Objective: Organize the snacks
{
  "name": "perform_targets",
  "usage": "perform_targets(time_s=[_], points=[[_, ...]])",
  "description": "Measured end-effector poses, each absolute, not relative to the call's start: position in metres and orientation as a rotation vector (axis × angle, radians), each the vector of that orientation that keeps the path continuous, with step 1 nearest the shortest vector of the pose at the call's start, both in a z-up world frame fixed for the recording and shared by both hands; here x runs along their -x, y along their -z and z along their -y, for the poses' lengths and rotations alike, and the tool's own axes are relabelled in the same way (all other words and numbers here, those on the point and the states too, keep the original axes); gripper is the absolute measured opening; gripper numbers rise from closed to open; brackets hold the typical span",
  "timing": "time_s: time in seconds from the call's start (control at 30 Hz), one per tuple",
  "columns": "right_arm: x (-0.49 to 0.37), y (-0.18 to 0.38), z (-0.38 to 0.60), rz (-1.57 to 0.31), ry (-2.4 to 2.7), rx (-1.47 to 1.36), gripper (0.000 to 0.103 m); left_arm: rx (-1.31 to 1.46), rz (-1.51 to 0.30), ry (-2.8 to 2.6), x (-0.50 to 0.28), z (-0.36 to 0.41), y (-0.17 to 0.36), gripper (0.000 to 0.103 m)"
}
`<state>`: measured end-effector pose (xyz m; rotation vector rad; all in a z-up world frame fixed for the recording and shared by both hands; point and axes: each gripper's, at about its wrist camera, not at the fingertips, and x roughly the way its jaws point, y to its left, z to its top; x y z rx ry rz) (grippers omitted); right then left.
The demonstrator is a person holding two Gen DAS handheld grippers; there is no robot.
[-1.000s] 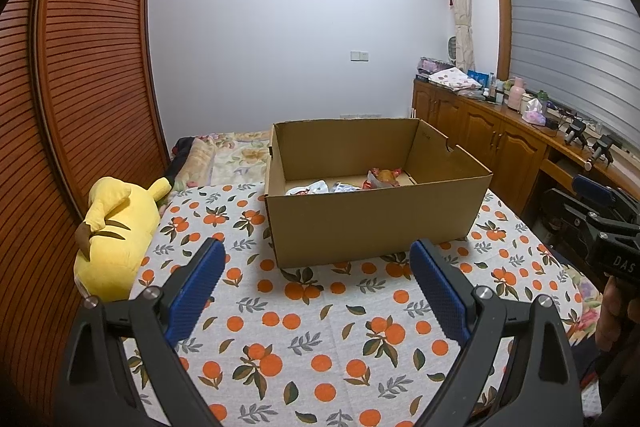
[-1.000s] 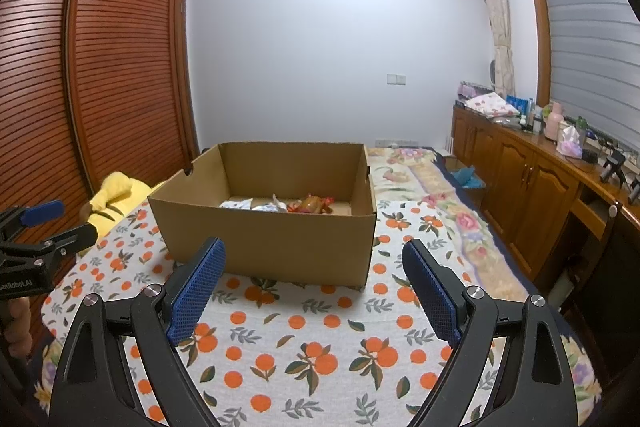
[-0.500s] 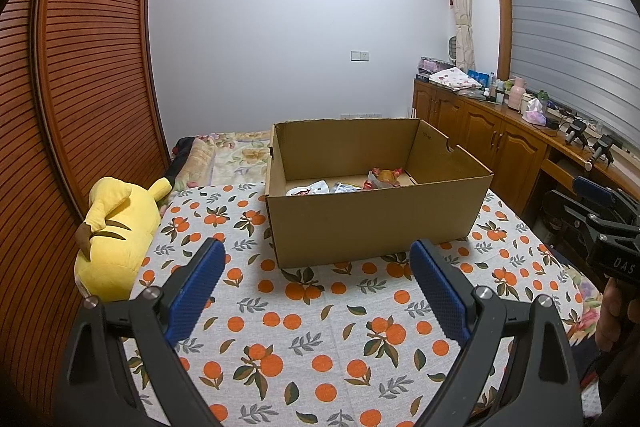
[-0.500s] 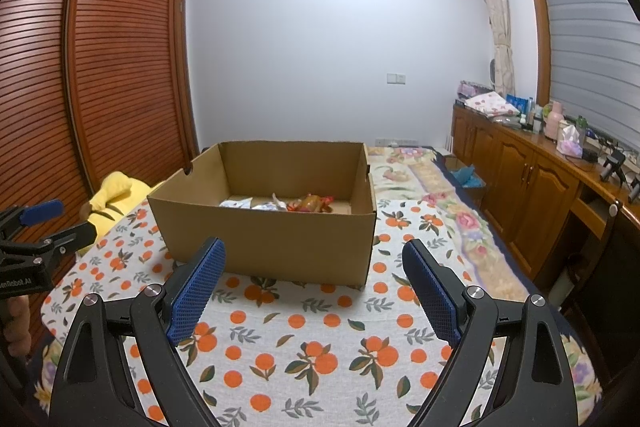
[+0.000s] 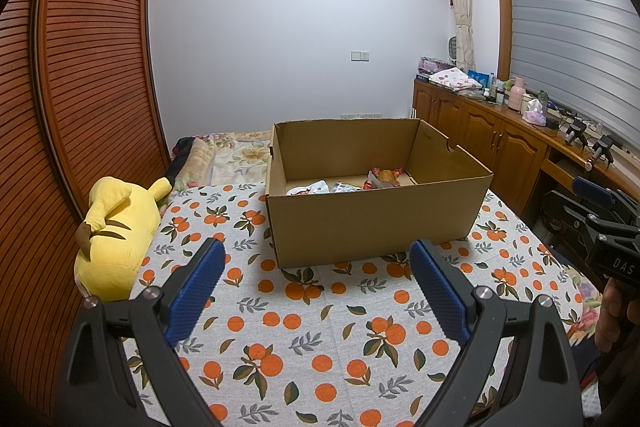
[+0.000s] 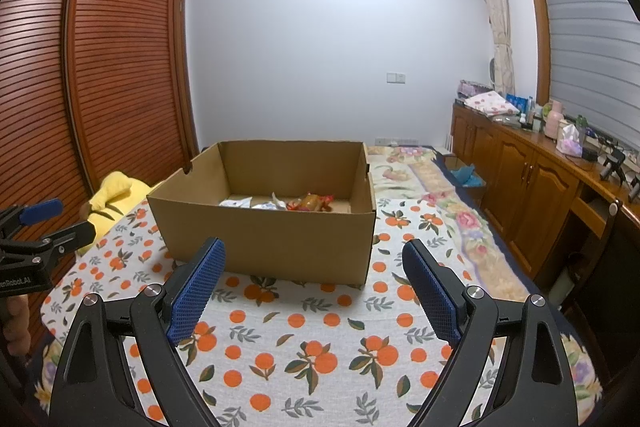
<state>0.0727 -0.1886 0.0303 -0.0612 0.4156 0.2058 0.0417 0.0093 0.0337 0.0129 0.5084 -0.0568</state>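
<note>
On the orange-print cloth [image 5: 320, 327], a cardboard box [image 5: 372, 223] with snack packets [image 5: 384, 177] lying on its floor

Left gripper [image 5: 316, 285] and right gripper [image 6: 314, 281] both hover short of the box's near wall, blue pads spread wide apart, holding nothing; a yellow plush toy [image 5: 114, 235] lies off the cloth's left edge

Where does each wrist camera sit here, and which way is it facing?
Left wrist: behind the open left gripper, facing the cardboard box from its left; right gripper at right edge.
Right wrist: behind the open right gripper, facing the box from its right; left gripper at left edge.
Shared: box, snacks, orange-print cloth.
</note>
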Motion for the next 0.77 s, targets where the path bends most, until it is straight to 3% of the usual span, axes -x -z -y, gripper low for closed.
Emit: perform_targets(time_s=[0.77], points=[[-0.0711,-0.0283,0.1876,-0.418,-0.205,0.059,0.092,-0.012,-0.509,0.055,-0.0422,-0.0101,-0.0333,0.095]])
